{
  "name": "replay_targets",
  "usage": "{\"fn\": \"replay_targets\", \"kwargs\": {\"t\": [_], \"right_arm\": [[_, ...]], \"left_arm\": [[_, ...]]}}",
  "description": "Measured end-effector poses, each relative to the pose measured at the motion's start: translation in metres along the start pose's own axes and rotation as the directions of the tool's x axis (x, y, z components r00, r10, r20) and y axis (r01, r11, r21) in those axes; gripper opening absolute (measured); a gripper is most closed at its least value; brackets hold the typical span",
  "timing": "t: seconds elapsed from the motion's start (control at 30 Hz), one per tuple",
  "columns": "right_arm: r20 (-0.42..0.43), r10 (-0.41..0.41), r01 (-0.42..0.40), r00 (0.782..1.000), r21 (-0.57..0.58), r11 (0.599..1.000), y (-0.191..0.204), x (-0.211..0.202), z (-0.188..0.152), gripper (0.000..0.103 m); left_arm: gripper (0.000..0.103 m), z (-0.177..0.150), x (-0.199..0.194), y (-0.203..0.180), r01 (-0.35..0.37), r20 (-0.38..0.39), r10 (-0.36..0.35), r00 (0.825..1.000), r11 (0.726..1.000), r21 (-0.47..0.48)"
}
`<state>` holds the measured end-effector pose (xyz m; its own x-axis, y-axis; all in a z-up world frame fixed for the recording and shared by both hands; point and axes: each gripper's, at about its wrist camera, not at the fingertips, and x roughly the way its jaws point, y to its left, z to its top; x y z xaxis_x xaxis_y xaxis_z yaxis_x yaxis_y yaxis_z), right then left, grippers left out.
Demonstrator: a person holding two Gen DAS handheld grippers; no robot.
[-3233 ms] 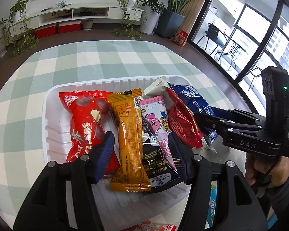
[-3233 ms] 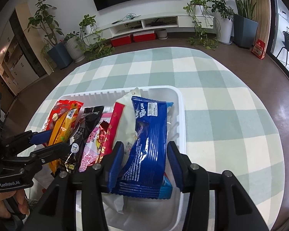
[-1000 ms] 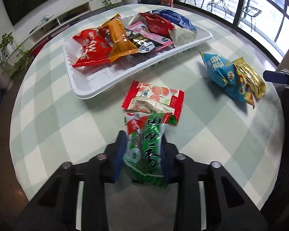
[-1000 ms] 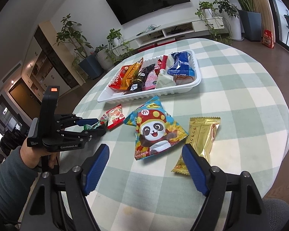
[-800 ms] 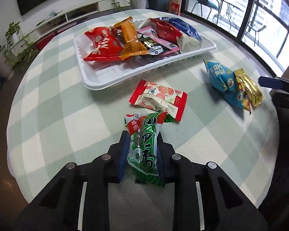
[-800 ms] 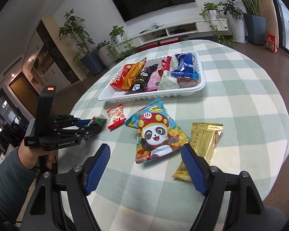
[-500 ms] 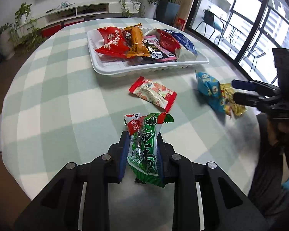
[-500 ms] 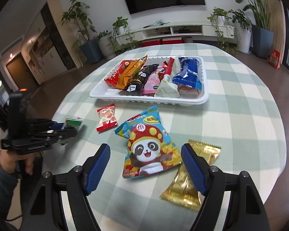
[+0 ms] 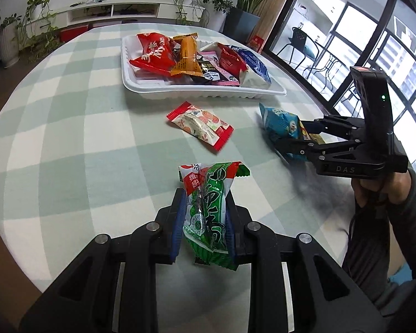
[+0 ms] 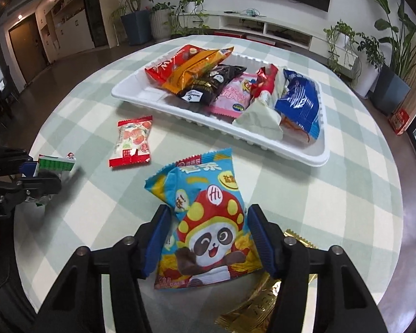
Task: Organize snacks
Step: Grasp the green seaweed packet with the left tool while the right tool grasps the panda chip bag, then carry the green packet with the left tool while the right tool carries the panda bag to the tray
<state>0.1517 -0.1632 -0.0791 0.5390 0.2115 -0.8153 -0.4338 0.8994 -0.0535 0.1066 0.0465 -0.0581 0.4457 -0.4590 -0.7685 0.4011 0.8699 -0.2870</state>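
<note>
Left gripper [image 9: 203,222] is clamped tight on the green snack pack [image 9: 208,208], held clear above the surface [image 9: 69,138]. Best route is over the red-and-white candy pack [image 9: 199,125] into the bare near-left corner of the white tray [image 9: 202,93], pack kept flat. Right gripper [image 10: 208,236] is closing around the blue panda bag [image 10: 205,222]. Pads look close to its sides; I can't confirm firm contact. I'd squeeze at mid-body, gently, since the puffy bag could slip or crush. The gold pack [image 10: 263,299] sits half under the bag and my right finger, its lower end cut off. Tray's right end is stacked, so what's underneath is unreadable.
</note>
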Motion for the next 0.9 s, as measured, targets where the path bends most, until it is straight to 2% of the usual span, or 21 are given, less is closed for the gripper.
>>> {"fn": "replay_targets", "kwargs": {"t": [0.2,0.33,0.47,0.6,0.9], "right_arm": [[0.014,0.041,-0.041,0.999,0.057,0.998,-0.003,-0.006,-0.005,0.044],[0.053,0.103,-0.110,0.993,0.154,0.982,-0.009,-0.017,-0.010,0.037],[0.098,0.180,-0.199,0.979,0.253,0.947,-0.015,-0.029,-0.017,0.035],[0.126,0.223,-0.251,0.967,0.298,0.921,-0.017,-0.037,-0.018,0.035],[0.224,0.309,-0.374,0.924,0.376,0.848,-0.034,-0.061,-0.008,0.035]], "left_arm": [[0.023,0.001,0.000,0.001,0.023,0.011,-0.023,1.000,1.000,-0.021],[0.023,0.003,-0.004,0.001,0.043,0.032,-0.041,0.999,0.998,-0.038],[0.023,0.007,-0.008,0.000,0.066,0.052,-0.064,0.997,0.997,-0.043],[0.023,0.012,-0.011,-0.003,0.081,0.067,-0.078,0.995,0.996,-0.043],[0.023,0.037,-0.027,-0.002,0.137,0.129,-0.129,0.983,0.989,-0.062]]}}
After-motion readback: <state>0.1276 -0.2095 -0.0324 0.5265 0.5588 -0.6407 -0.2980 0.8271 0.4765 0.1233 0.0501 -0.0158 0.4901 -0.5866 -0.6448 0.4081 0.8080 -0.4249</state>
